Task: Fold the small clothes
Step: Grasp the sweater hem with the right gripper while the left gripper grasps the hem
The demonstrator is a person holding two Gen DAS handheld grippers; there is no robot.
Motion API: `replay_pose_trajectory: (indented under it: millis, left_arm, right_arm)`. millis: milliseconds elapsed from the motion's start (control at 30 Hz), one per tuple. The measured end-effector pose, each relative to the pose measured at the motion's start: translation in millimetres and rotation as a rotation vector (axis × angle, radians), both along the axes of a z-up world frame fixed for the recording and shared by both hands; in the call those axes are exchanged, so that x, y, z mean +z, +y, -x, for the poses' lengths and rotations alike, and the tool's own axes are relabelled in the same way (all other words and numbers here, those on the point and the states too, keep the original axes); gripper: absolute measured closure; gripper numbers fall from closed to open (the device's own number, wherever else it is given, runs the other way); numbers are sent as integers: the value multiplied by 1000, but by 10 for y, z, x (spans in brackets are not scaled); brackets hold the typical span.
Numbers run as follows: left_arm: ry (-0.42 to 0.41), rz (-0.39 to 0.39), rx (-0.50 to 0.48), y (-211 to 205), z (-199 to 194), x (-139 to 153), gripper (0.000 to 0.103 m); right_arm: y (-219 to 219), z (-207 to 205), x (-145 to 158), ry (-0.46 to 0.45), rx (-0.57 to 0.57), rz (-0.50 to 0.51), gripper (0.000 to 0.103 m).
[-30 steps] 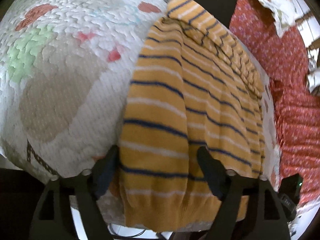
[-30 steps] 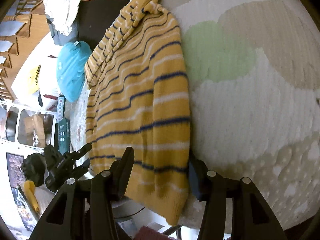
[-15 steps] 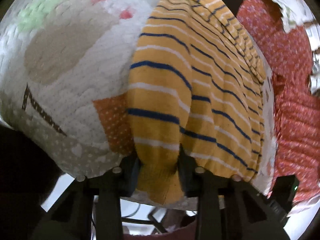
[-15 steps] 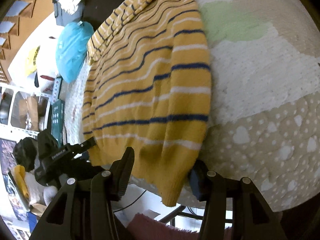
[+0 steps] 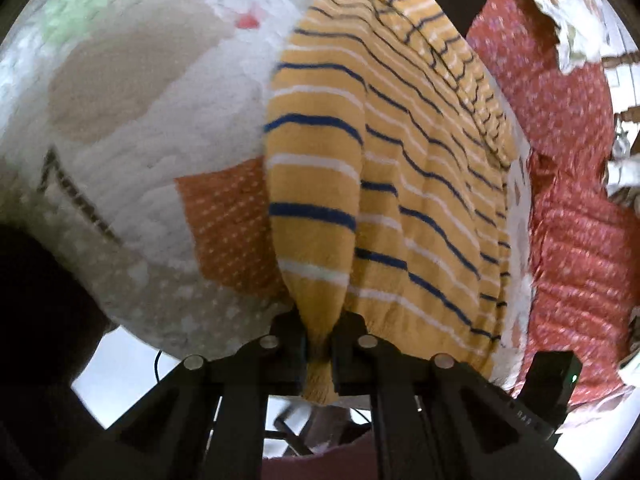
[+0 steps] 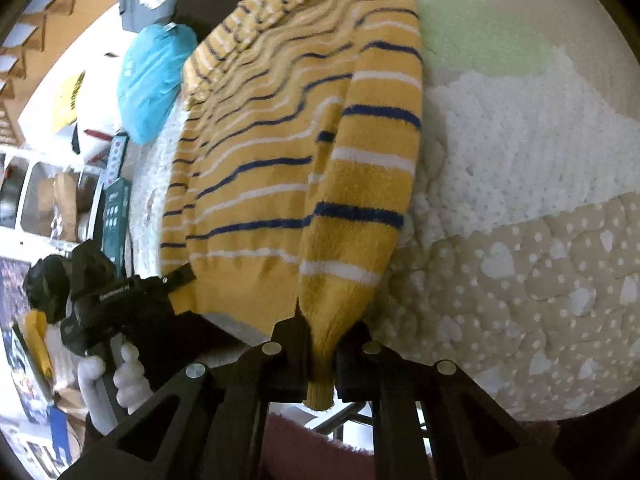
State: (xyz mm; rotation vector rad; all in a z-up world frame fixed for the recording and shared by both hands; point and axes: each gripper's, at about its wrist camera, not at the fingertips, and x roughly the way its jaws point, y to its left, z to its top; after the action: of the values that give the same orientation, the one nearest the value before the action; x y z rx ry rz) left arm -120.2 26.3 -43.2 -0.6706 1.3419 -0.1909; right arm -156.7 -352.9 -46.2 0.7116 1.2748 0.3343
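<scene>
We note the striped sweater [image 5: 400, 168] stretching far from both claws; left claw [image 5: 319, 346] and right claw [image 6: 322, 354], just closed, clamp its near hem.

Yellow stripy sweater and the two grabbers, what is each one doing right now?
Yellow striped sweater: lying flat on the quilt, both near hem corners pinched and bunched.
Left gripper: jaws have just been closing, now shut on the sweater's hem.
Right gripper: jaws have just been closing, now shut on the other hem corner.
Quilt: spread flat under the sweater.
</scene>
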Motion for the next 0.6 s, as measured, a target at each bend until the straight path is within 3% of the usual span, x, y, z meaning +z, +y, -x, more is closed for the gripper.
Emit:
replay_pose_trajectory:
  millis: [267,400,600]
  left_arm:
    - [-50,17,3,104,330,343,95]
    - [-34,72,9,109,575,297,95]
    - [-58,101,42,163,518,433,95]
  right_arm:
    - [-87,294,325,-55,57,-37,96]
    - [-148,484,306,-24,63,-71,96]
    - [-190,452,426,-59,41,-74,96]
